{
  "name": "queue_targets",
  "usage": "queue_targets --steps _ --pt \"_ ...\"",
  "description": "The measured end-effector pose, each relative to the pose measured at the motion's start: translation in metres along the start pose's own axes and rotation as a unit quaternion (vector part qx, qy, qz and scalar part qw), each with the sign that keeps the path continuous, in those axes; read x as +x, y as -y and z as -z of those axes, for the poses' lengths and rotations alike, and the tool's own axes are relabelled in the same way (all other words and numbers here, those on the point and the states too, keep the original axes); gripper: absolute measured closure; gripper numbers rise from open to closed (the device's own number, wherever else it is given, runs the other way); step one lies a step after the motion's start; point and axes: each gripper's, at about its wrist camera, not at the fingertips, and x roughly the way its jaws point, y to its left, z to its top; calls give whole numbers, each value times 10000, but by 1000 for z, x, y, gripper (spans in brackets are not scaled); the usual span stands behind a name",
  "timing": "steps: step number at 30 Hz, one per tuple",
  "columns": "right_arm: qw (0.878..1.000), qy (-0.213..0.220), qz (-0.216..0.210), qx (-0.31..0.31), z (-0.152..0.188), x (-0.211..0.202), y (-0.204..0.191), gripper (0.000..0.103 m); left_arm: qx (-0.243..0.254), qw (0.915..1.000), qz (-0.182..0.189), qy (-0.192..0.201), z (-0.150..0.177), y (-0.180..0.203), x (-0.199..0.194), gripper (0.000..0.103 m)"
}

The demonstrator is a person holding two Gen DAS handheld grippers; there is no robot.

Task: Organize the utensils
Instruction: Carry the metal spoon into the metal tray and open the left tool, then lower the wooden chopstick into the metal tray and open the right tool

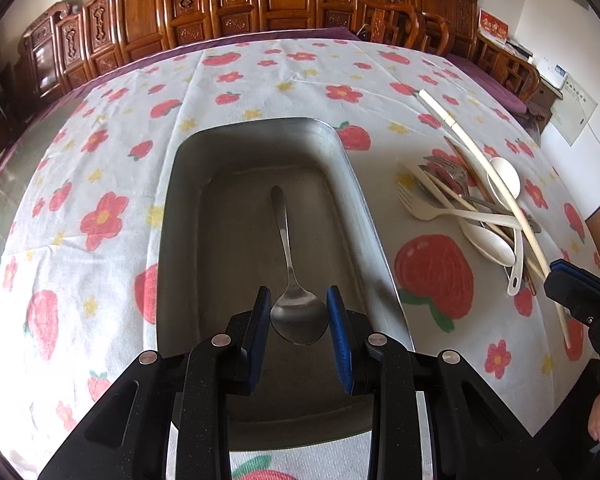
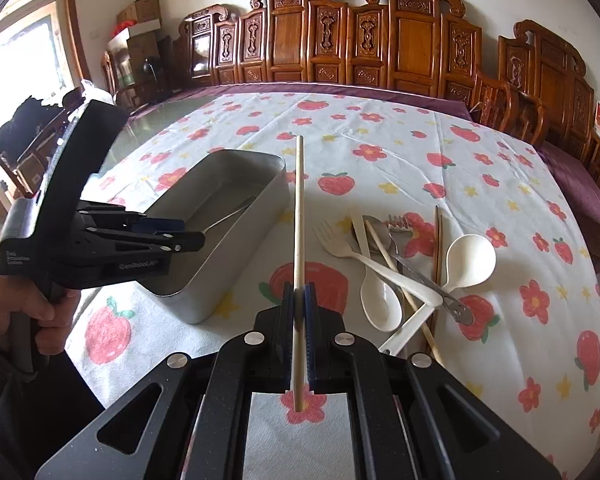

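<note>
A metal tray (image 1: 352,168) sits on the flowered tablecloth. My left gripper (image 1: 296,292) hangs over its near end, shut on the bowl of a metal spoon (image 1: 286,240) whose handle points away into the tray. In the right wrist view the same gripper (image 2: 196,238) is above the tray (image 2: 240,264), the spoon handle (image 2: 230,215) sloping down inside. My right gripper (image 2: 299,286) is shut on a pale chopstick (image 2: 299,200), held up to the right of the tray. The left wrist view shows that gripper (image 1: 556,270) at the right edge, beside the utensil pile.
A loose pile of utensils (image 2: 400,264) lies right of the tray: white plastic spoons, a white fork, metal pieces and chopsticks, also in the left wrist view (image 1: 472,208). Carved wooden chairs (image 2: 380,40) line the table's far side. A hand (image 2: 40,312) grips the left gripper's handle.
</note>
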Motion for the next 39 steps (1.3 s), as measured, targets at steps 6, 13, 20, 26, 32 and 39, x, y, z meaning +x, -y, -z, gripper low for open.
queue_targets --steps 6,13,20,26,32,39 --pt "10000 47 27 -48 -8 -10 -6 97 75 9999 -102 -97 -7 1 5 75" --pt "9998 24 -185 16 -21 -4 -18 97 -33 9998 -86 200 -8 -11 -24 64" --pt "9977 -230 -608 208 -41 29 -48 97 -158 9984 -218 491 0 -40 -66 64" --pt "9937 -570 -838 486 -56 60 -67 97 -273 9967 -346 677 3 -67 -97 64" --pt "9906 -923 -747 675 -64 91 -77 97 -378 9948 -386 858 5 -89 -119 64" --pt "9899 -1116 -631 608 -65 113 -85 97 -458 9937 -373 954 8 -99 -128 63"
